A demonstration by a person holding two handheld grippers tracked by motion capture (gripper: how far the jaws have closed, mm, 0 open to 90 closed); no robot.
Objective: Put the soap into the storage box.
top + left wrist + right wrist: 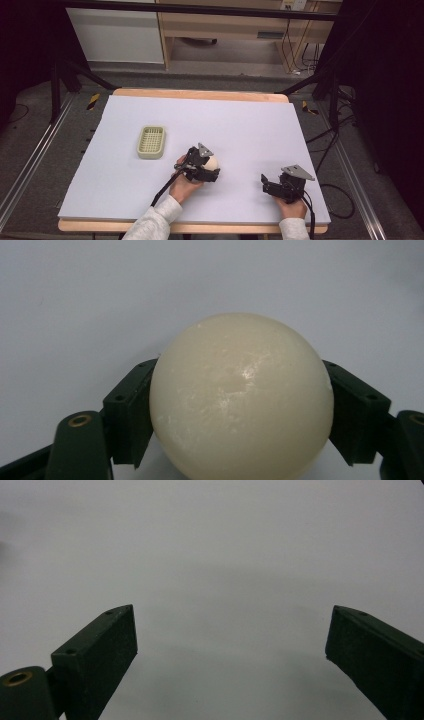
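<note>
A cream ball [213, 161] sits low over the lavender mat [225, 125] near the front middle, with my left gripper [214, 166] shut on it. In the left gripper view the ball [240, 395] bulges between the two black jaws, which press on its left and right sides; the left gripper [240, 412] points down at the mat. To the right, by the front edge, my right gripper [264, 184] rests on the mat. In the right gripper view the right gripper [230, 635] stands open, with bare mat between its jaws.
A small pale-green slotted basket [151, 129] lies on the mat, left of the ball and a little farther back. The mat covers a wooden table [200, 93]. Dark frame legs, cables and floor surround the table.
</note>
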